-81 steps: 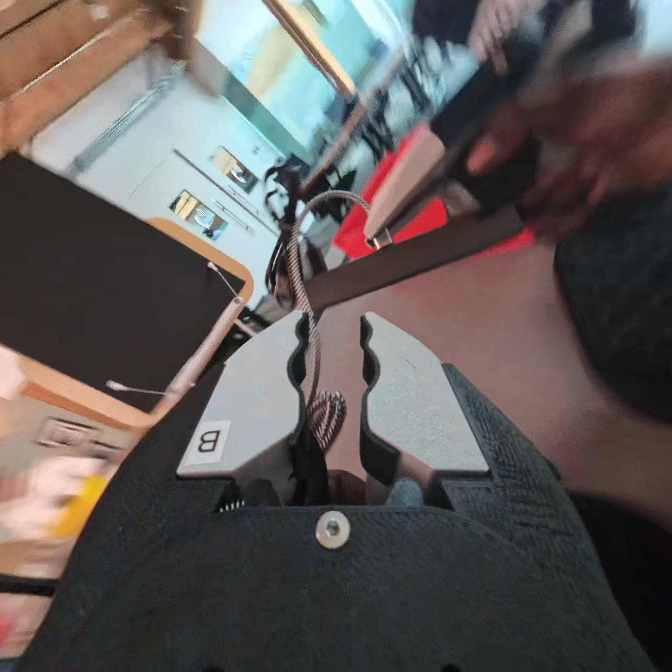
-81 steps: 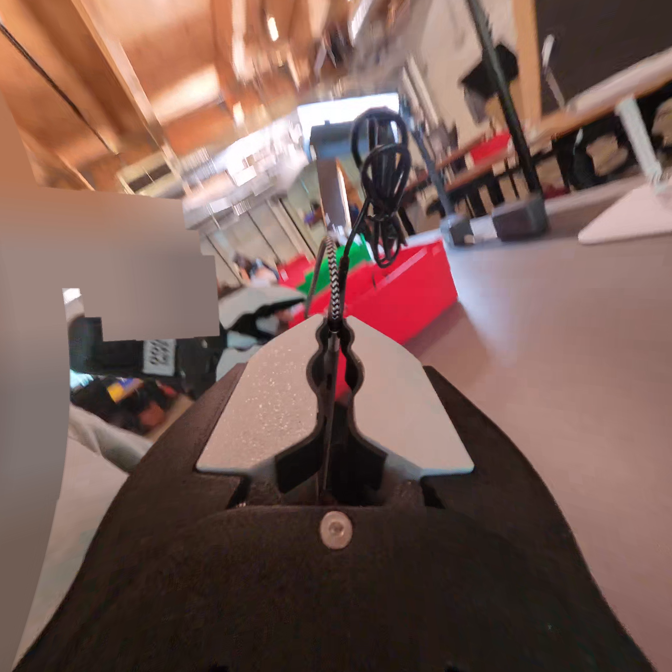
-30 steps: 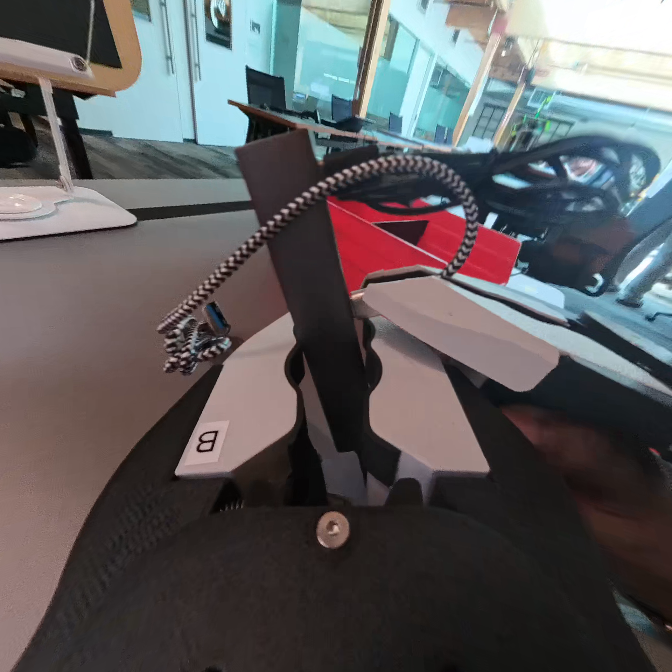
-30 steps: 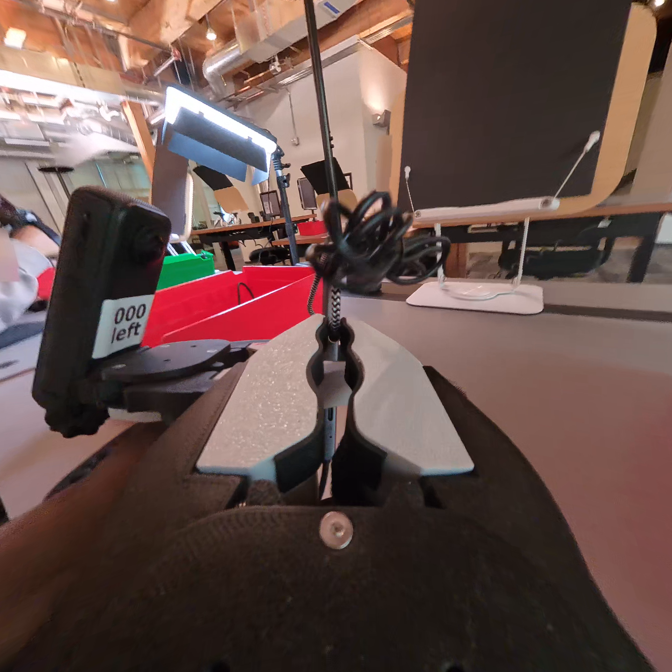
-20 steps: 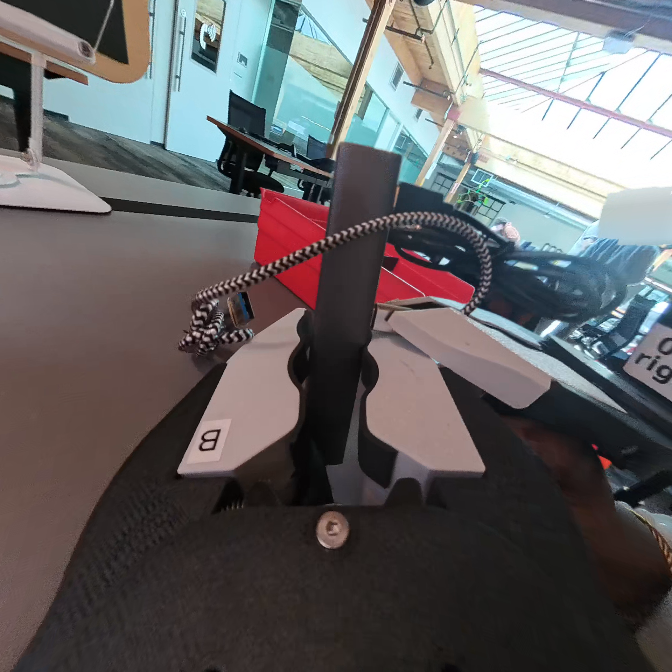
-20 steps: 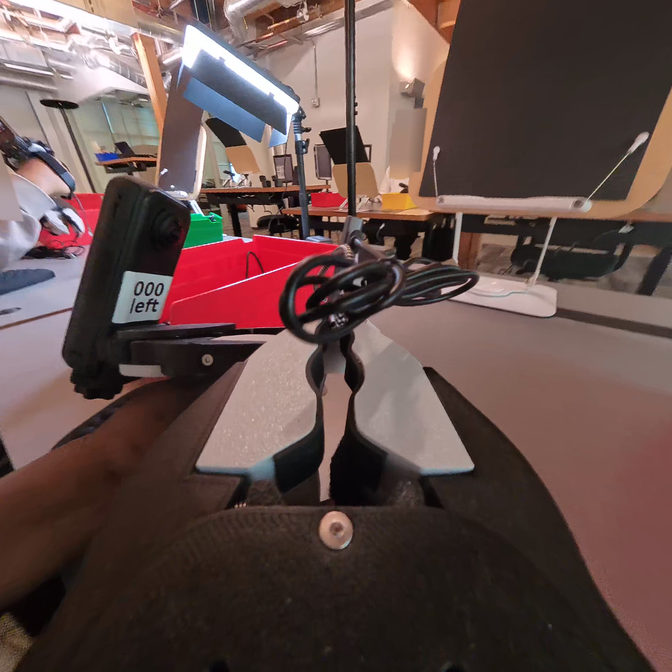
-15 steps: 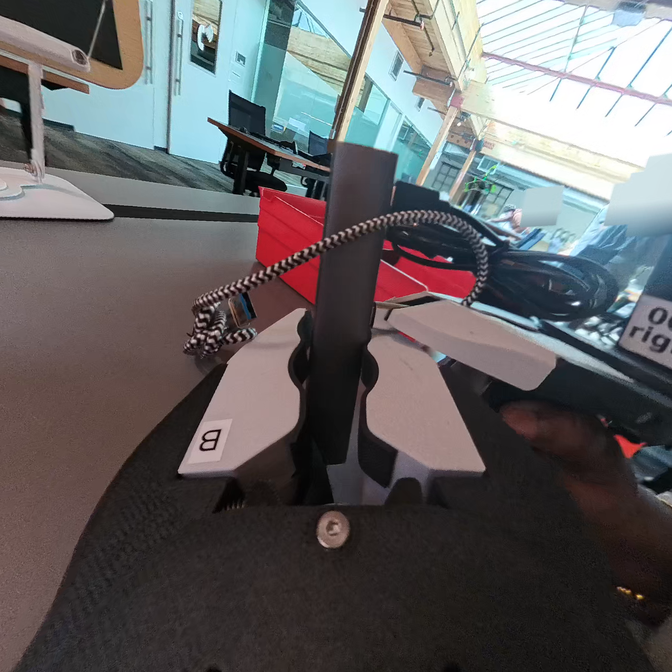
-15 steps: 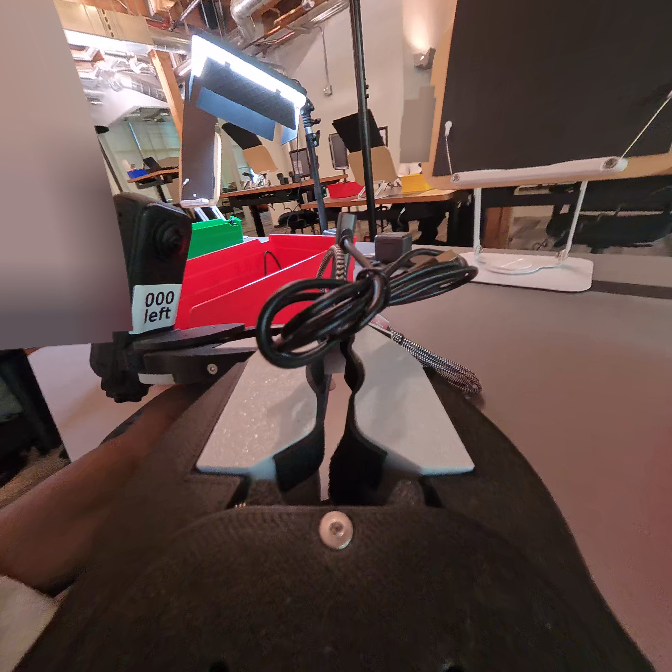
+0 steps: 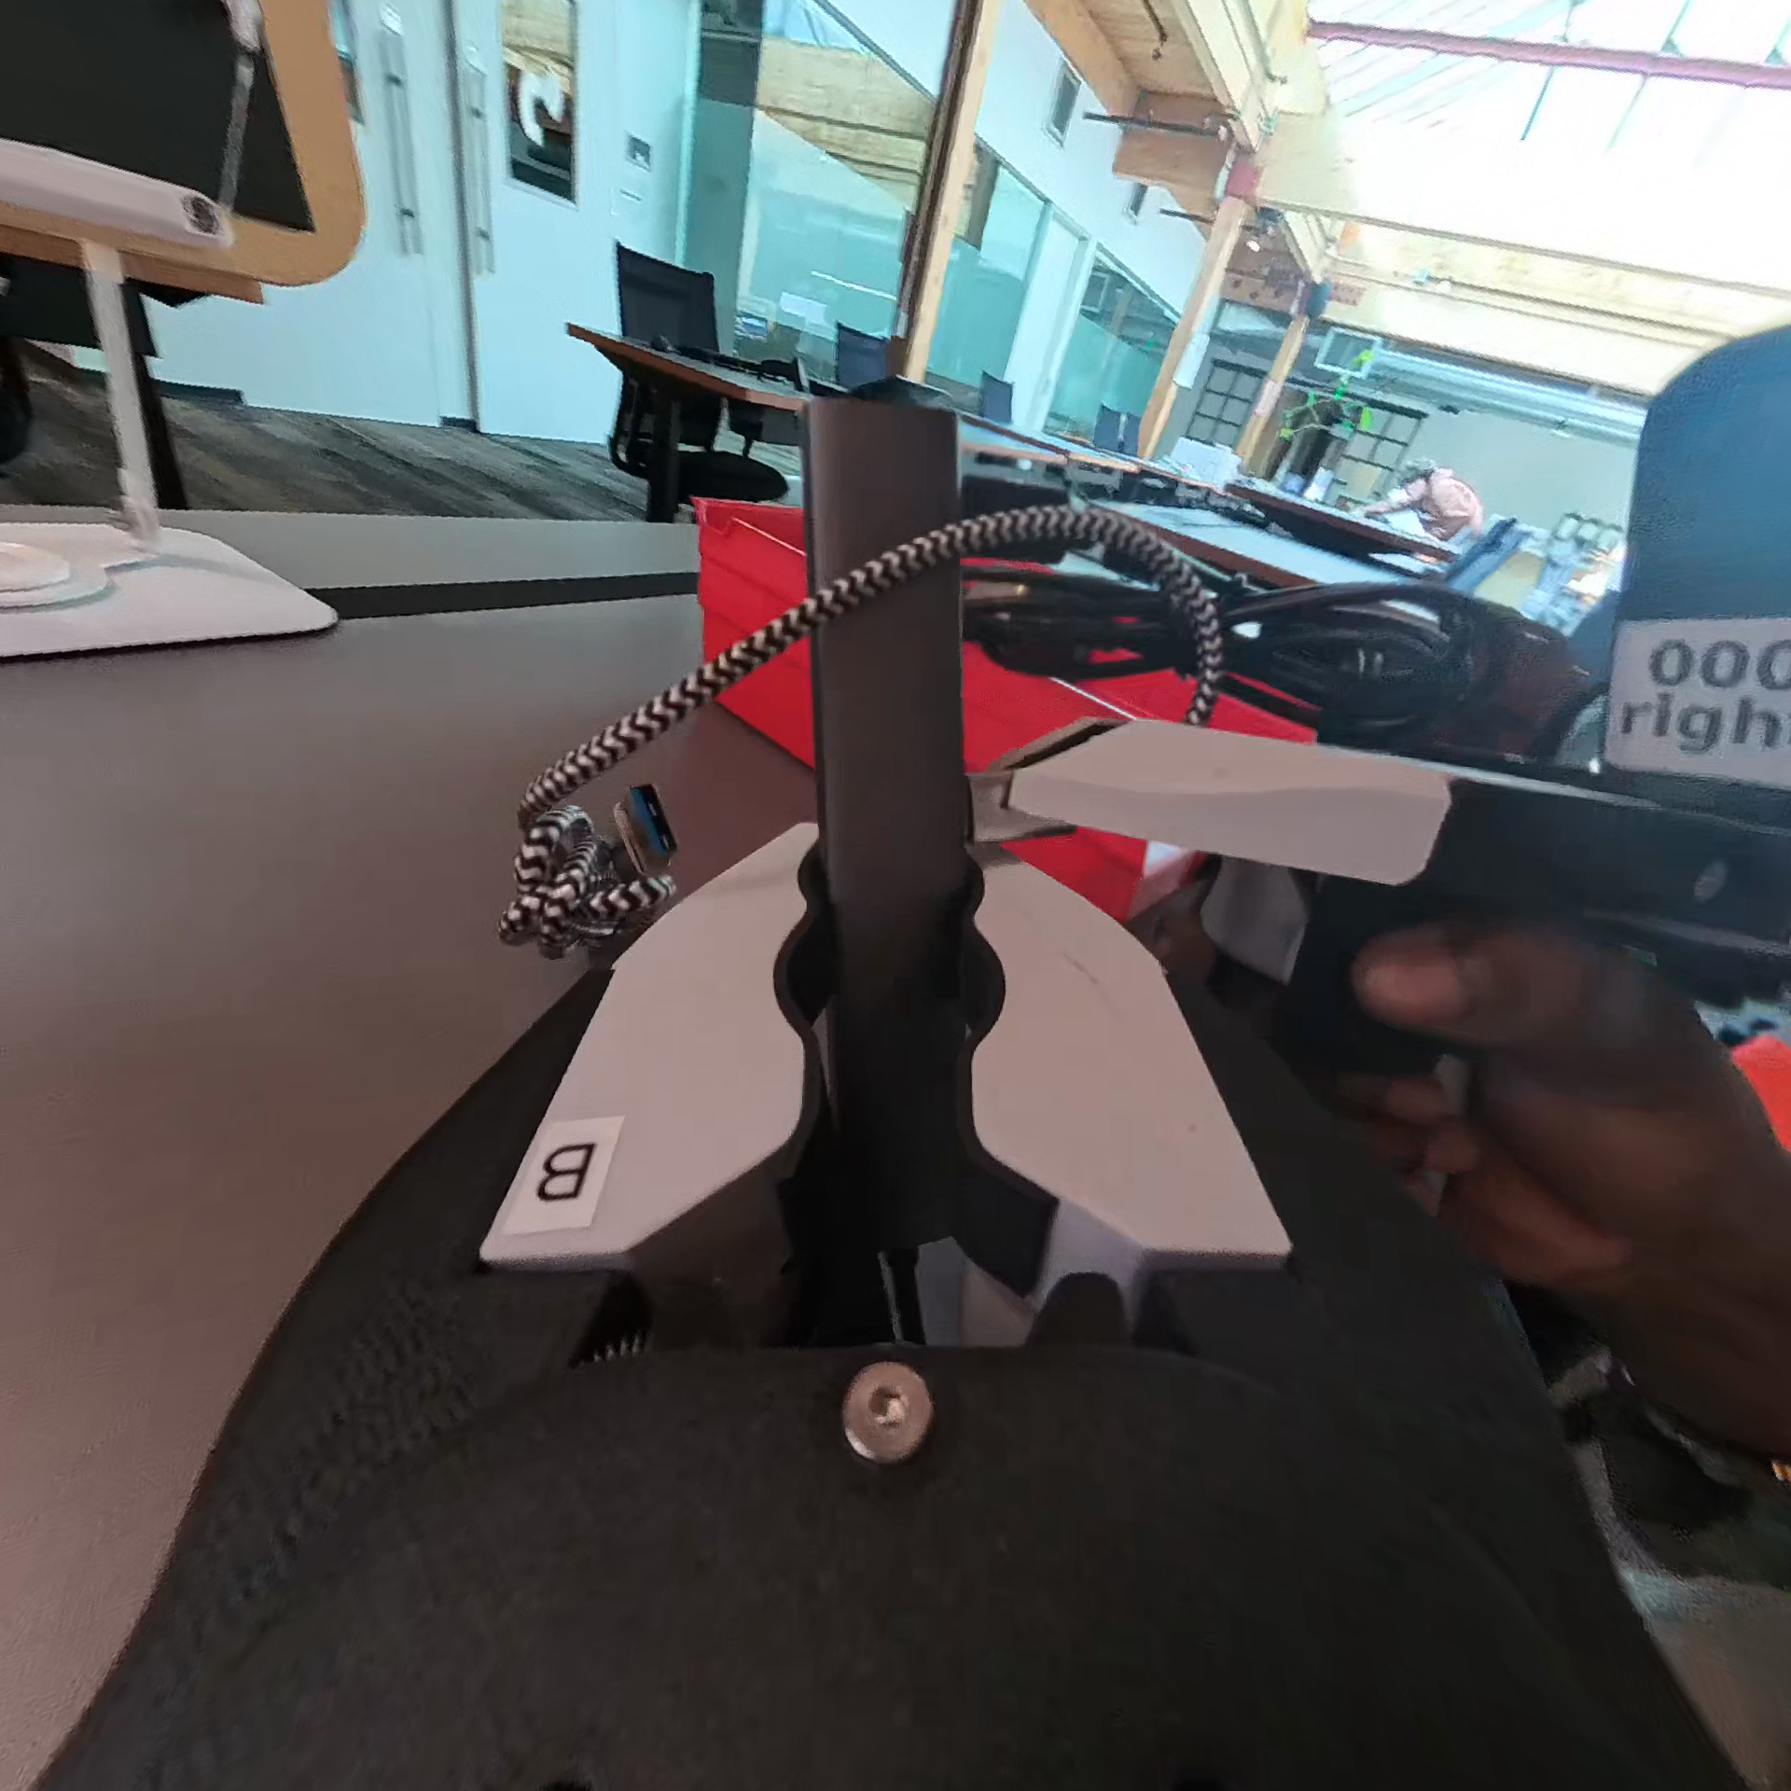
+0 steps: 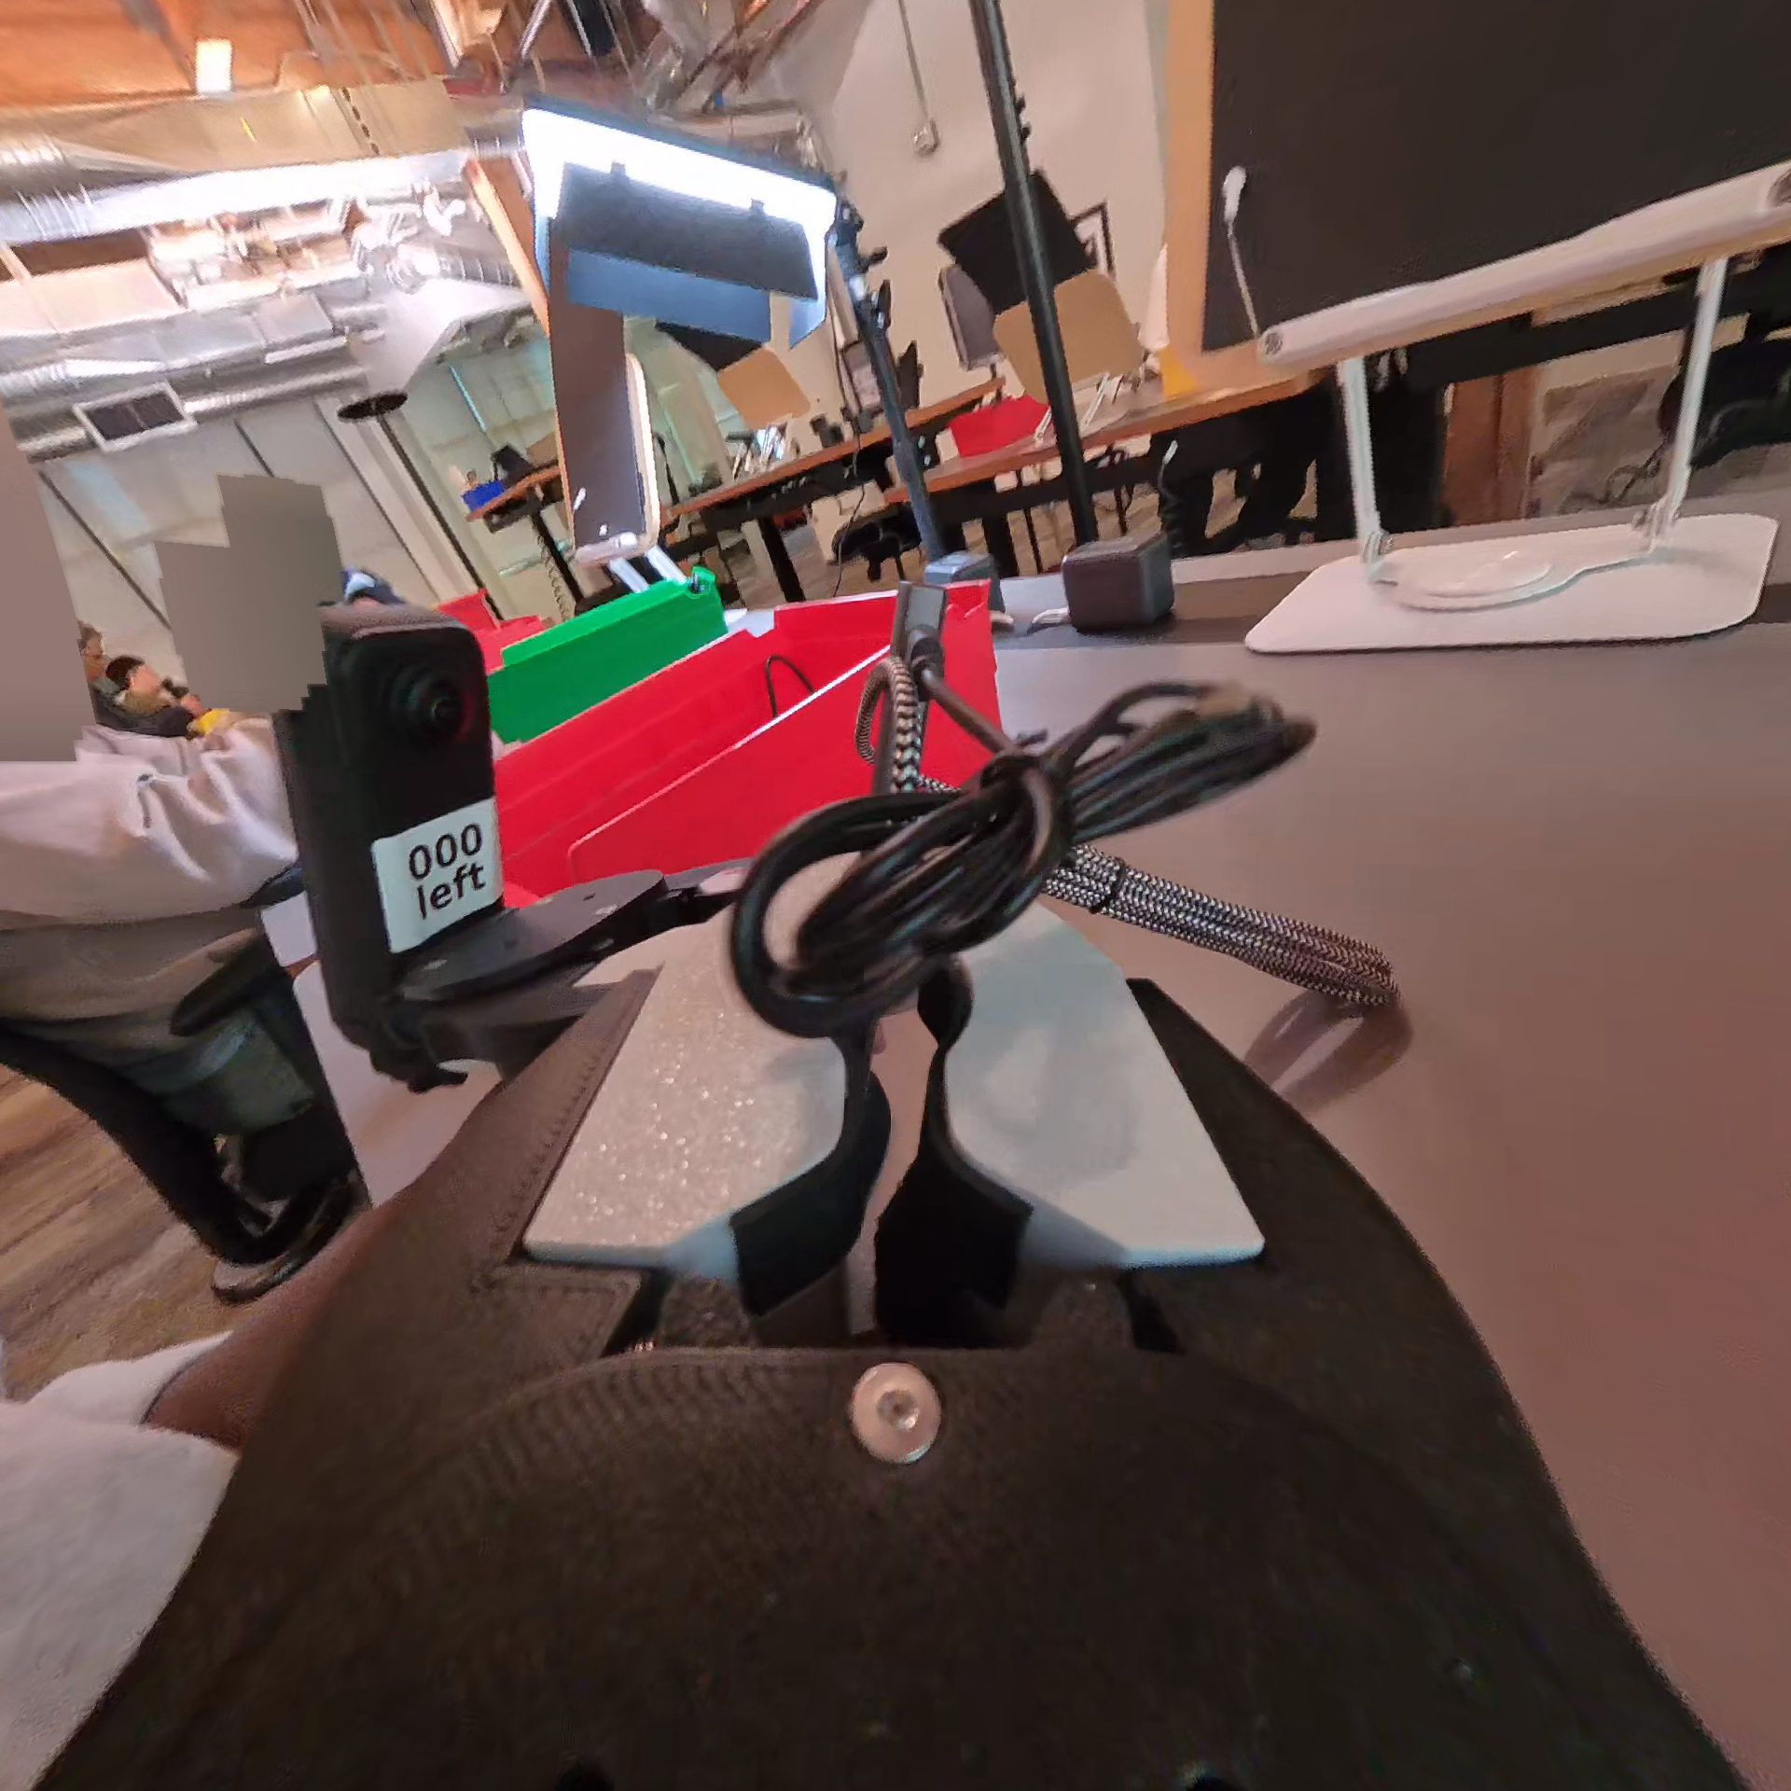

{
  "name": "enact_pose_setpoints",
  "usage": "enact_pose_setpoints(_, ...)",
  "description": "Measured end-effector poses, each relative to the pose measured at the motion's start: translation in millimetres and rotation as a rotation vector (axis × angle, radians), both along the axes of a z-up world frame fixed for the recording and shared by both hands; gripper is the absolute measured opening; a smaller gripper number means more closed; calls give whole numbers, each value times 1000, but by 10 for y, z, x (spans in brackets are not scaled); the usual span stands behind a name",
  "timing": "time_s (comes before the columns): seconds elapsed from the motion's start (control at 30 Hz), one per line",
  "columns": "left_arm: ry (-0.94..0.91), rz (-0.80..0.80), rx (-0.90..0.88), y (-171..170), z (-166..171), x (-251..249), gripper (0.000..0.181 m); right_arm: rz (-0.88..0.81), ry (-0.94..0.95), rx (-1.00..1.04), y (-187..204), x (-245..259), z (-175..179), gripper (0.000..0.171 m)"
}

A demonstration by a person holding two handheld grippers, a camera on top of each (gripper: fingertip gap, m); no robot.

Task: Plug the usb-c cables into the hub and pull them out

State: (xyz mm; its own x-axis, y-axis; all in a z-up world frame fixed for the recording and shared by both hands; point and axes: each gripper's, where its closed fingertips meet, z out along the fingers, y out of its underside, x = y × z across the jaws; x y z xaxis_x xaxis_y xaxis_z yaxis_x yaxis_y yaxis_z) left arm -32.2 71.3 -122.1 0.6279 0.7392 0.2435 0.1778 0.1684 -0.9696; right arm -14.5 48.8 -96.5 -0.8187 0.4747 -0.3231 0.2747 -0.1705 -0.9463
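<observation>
1. Left wrist view: the left gripper [image 9: 887, 930] is clamped on a slim dark grey slab-shaped hub [image 9: 880, 620], held upright between its fingers so one narrow side faces the other tool. I judge this steadies the ports for plugging.
2. From the right of those fingers, the right gripper [image 9: 1008, 804] pinches the plug end of a black-and-white braided cable [image 9: 775, 640] right at the hub's edge. Whether the plug is seated is hidden.
3. The cable arches over the hub and its blue-tipped far plug [image 9: 647, 819] hangs left of the fingers above the grey table [image 9: 242, 824], which looks open on that side. A red plastic bin [image 9: 756, 581] stands beyond the fingertips.
4. Right wrist view: a coiled black rubber cable bundle [image 10: 969, 853] drapes over the fingertips and hides the grip, so the plug cannot be seen. The jaws look nearly closed. Bare table lies to the right.
</observation>
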Motion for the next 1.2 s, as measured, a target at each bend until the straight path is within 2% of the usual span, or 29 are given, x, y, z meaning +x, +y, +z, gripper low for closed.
enact_pose_setpoints(0.1, -34, -34, 61, -41, -30, 13, 20, -32, -1, -53, -32, 27, -94, 6)
enact_pose_setpoints(0.27, -2, -68, 87, 2, 30, 35, 20, -1, 29, 63, -6, 48, -22, 5)
enact_pose_setpoints(0.4, -27, -29, 123, -88, 7, -9, 20, -69, 31, -64, -84, 33, -69, 6)
enact_pose_setpoints(0.47, -25, -59, 109, -41, 11, 10, 21, -81, 58, 3, -25, 61, -72, 6)
enact_pose_setpoints(0.5, -42, 120, 270, -414, 64, -148, 20, -94, 79, 23, 88, 73, -43, 5)
enact_pose_setpoints(0.53, -102, 93, 479, -701, 118, -181, 21, -140, 103, 63, 261, 40, -27, 5)
enact_pose_setpoints(0.57, -66, 89, 466, -727, 153, -134, 20, -168, 109, 54, 393, 4, 47, 5)
enact_pose_setpoints(0.6, -29, 100, 257, -506, 93, -97, 21, -179, 124, 0, 450, -21, 181, 5)
enact_pose_setpoints(0.63, 9, 93, 120, -321, 75, -74, 21, -182, 152, -5, 451, -51, 274, 5)
enact_pose_setpoints(0.67, 25, 103, 62, -261, 55, -87, 22, -178, 177, 15, 433, -81, 326, 6)
enact_pose_setpoints(0.77, -18, 55, 174, -330, 65, -95, 21, -106, 223, -76, 509, -40, 637, 5)
enact_pose_setpoints(0.9, 10, -26, 41, -112, 13, -28, 22, -50, 336, -120, 605, 78, 1111, 5)
enact_pose_setpoints(1.03, 67, -56, -59, 13, -9, 40, 23, 25, 379, -106, 464, 116, 1336, 5)
enact_pose_setpoints(1.2, 100, -93, -18, -6, 50, 105, 23, 78, 351, -232, 484, 20, 1707, 5)
